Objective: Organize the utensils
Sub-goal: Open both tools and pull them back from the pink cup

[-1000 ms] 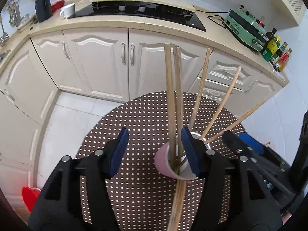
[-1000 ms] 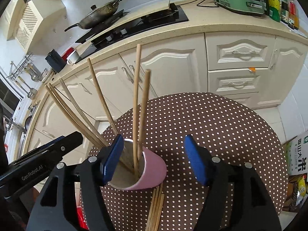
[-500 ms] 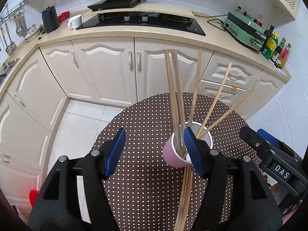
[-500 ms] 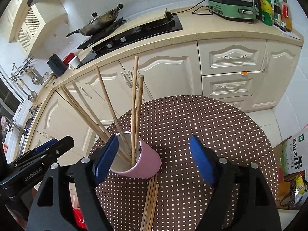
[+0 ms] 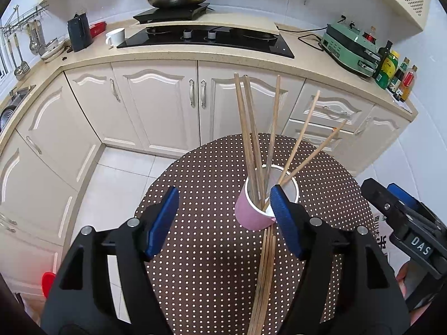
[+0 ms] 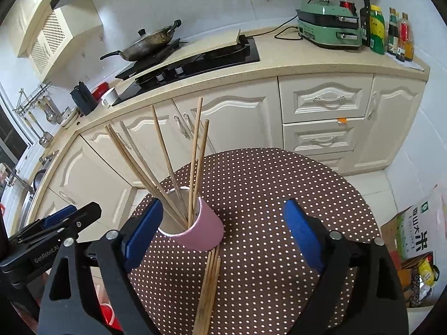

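Left wrist view
- Left gripper [image 5: 223,220]: jaws standing apart, having just been opening; nothing pinched between the blue pads.
- Pink cup [image 5: 252,213]: standing on the dotted table [image 5: 195,184], mouth tilting up toward 1 o'clock; the right pad is overlapping its near rim, contact unclear.
- Chopsticks in cup [image 5: 247,134]: long axes rising; two running close together toward 12 o'clock, one more just right of them, two fanning out toward 1–2 o'clock.
- Loose chopsticks [image 5: 264,276]: lying bundled on the table, long axis running 6 to 12 o'clock, far tips meeting the cup's base.
- Right gripper [image 5: 405,223]: showing at 3–4 o'clock, well apart from the cup.

Right wrist view
- Right gripper [image 6: 222,234]: jaws gaping wide, having just been opening; gripping nothing.
- Pink cup [image 6: 201,233]: sitting inside the left pad, mouth facing 11 o'clock.
- Chopsticks in cup [image 6: 197,156]: two pointing near 12 o'clock, the others fanning toward 10–11 o'clock.
- Loose chopsticks [image 6: 209,287]: lying between the jaws, pointing 12 o'clock toward the cup.
- Left gripper [image 6: 53,229]: showing at 8–9 o'clock.
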Action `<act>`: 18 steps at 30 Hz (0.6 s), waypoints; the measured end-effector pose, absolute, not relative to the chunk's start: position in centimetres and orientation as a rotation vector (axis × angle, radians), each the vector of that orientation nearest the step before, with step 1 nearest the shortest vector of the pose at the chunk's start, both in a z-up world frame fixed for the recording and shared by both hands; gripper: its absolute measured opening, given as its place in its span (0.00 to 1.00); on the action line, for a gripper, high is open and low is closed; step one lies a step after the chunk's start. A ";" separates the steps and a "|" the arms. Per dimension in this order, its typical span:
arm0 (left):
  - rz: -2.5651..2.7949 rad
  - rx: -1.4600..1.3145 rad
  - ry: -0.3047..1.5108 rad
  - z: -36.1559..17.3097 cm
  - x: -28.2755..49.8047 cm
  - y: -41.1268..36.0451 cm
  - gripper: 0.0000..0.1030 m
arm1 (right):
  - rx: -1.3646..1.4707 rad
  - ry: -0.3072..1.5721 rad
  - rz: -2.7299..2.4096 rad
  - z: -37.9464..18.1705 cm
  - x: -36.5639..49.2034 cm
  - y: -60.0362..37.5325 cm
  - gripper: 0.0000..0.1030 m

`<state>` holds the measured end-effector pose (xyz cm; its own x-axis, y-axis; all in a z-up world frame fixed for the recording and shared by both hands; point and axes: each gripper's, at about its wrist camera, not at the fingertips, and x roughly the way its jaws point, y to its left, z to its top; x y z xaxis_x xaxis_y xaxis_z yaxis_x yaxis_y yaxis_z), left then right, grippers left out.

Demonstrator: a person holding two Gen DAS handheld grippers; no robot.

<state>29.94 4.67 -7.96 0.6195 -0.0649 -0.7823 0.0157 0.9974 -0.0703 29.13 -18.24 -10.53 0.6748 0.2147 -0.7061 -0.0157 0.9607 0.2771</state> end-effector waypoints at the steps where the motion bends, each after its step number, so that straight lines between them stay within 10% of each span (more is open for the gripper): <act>1: -0.044 -0.049 0.898 -7.8 29.7 4.6 0.65 | 0.262 0.824 0.135 -10.5 28.9 -18.4 0.85; 18: -0.024 -0.030 0.902 -7.0 24.0 3.8 0.67 | 0.294 0.929 0.166 -11.5 23.6 -19.3 0.91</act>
<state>23.97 3.77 -6.96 0.6195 -0.0333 -0.7843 0.0080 0.9993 -0.0361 23.62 -19.31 -11.53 0.5900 0.2660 -0.7623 -0.0142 0.9474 0.3197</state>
